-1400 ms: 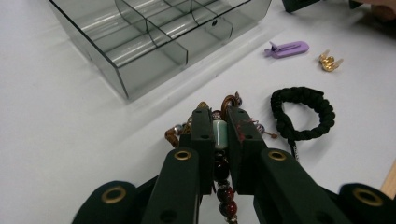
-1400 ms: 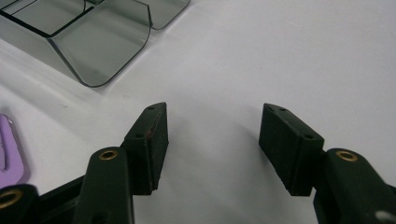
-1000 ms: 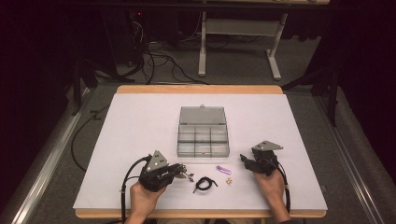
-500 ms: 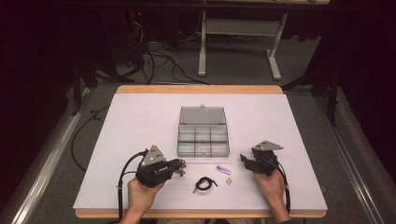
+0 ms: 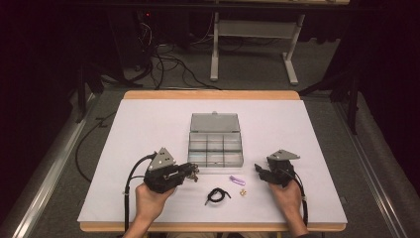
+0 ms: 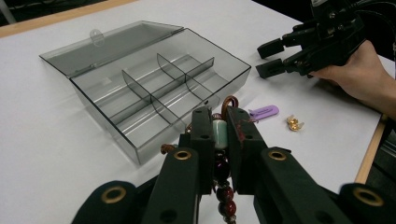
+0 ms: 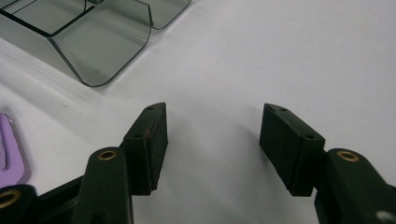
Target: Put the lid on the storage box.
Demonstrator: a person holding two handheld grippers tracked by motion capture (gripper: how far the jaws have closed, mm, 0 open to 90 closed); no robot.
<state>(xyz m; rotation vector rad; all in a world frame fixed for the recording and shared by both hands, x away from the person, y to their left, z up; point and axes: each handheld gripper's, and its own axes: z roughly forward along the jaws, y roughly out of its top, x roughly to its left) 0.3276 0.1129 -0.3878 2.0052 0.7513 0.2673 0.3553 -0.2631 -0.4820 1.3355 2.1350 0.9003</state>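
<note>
Left gripper view has the left gripper (image 6: pixel 219 140) clamped on a beaded bracelet (image 6: pixel 220 135), lifted just in front of the open compartment box (image 6: pixel 154 88). Purple clip (image 6: pixel 264 112) and gold bit (image 6: pixel 294 122) lie beyond; right gripper (image 7: pixel 212 140) sits empty, jaws spread, beside them.

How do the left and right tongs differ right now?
The left tongs are shut on a beaded bracelet; the right tongs stand open with nothing between them. The left tongs sit beside the compartment box's near-left corner, the right tongs off its near-right corner. Both have black jaws and a grey plate on top.
</note>
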